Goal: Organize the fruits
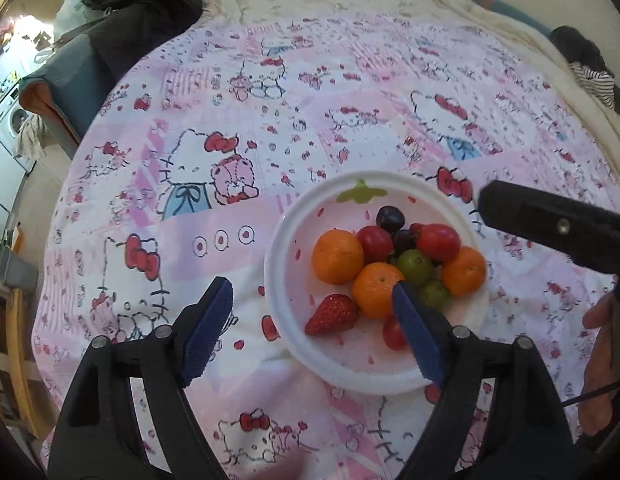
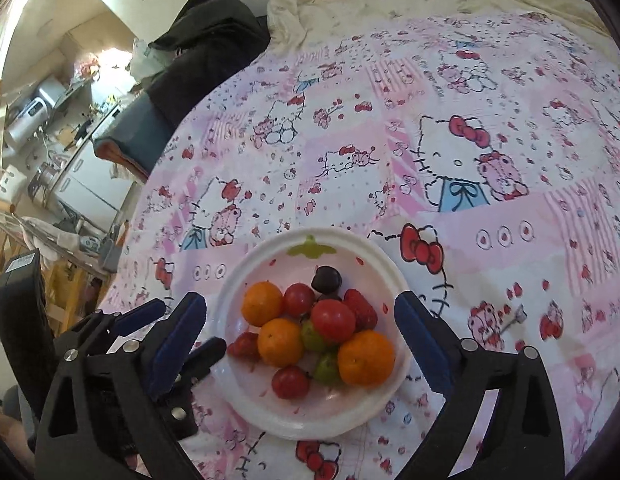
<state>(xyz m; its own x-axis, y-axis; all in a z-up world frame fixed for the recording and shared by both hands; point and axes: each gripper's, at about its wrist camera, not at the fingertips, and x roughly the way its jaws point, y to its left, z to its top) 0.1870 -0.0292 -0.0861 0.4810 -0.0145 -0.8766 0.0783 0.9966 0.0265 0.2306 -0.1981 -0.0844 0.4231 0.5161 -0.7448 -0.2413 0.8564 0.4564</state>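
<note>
- On the bed, over a pink cartoon-print sheet (image 1: 269,128), sits a white plate (image 1: 287,216) holding every fruit in view; none lies loose on the sheet.
- Three oranges (image 1: 338,256) ring the pile. They look firm and fairly heavy, with rind that should give good friction, so each is best pinched across its widest middle.
- Red tomatoes (image 1: 438,242) look smooth and taut, probably slippery; they call for a light squeeze at the equator.
- Green grapes (image 1: 414,264) and dark grapes (image 1: 390,218) are small, round and glossy, likely to roll or burst under pressure.
- One strawberry (image 1: 332,314) lies alone near the plate's near edge, soft and easily bruised; taking it by its broad shoulders seems safest.
- That plate looks thin and light, so it may slide on the soft bedding if nudged.
- Left claw (image 1: 305,332) is released and empty, one finger over the sheet, the other over the plate's fruit.
- Right claw (image 2: 299,340) is spread wide above the plate with nothing gripped, its fingers standing either side of the pile.
</note>
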